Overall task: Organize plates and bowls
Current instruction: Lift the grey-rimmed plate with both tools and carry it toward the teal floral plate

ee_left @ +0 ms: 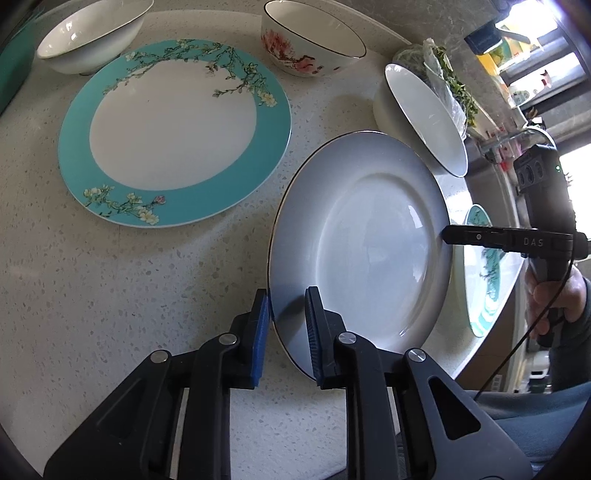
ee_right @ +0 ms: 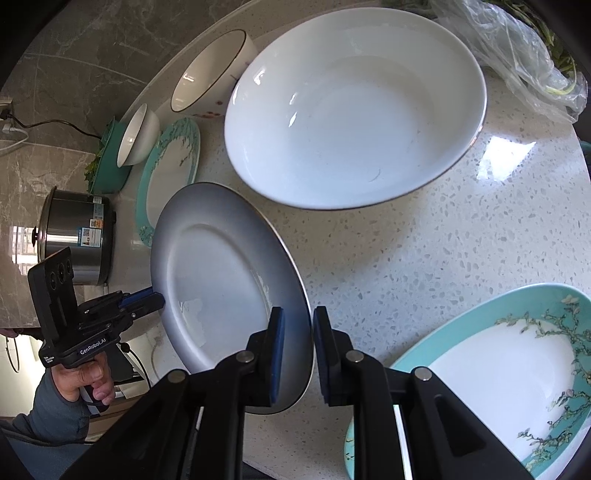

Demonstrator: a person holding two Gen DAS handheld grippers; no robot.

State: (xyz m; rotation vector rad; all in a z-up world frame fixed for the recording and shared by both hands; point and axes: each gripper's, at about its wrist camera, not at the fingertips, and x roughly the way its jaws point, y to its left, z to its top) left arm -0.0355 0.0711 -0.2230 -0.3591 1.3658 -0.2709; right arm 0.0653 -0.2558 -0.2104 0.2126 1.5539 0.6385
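We hold the grey plate (ee_left: 362,236) by opposite rims above the speckled counter (ee_left: 110,295): our left gripper (ee_left: 286,325) and right gripper (ee_right: 298,347) are both nearly closed on its edge. Nothing looks stacked yet; two teal floral plates (ee_left: 173,129) and three bowls, including the wide white bowl (ee_right: 354,107), lie scattered apart, so most sorting remains.

A plate (ee_left: 369,236) is standing tilted off the surface (ee_left: 110,295), its opposite rims sitting between the left tongs (ee_left: 286,317) and the right tongs (ee_right: 298,332). Beyond the left tongs a flowered plate (ee_left: 173,129) is lying flat, two bowls (ee_left: 92,33) (ee_left: 314,37) sitting behind it. Ahead of the right tongs a wide bowl (ee_right: 354,107) is resting, another flowered plate (ee_right: 498,369) lying to their right.
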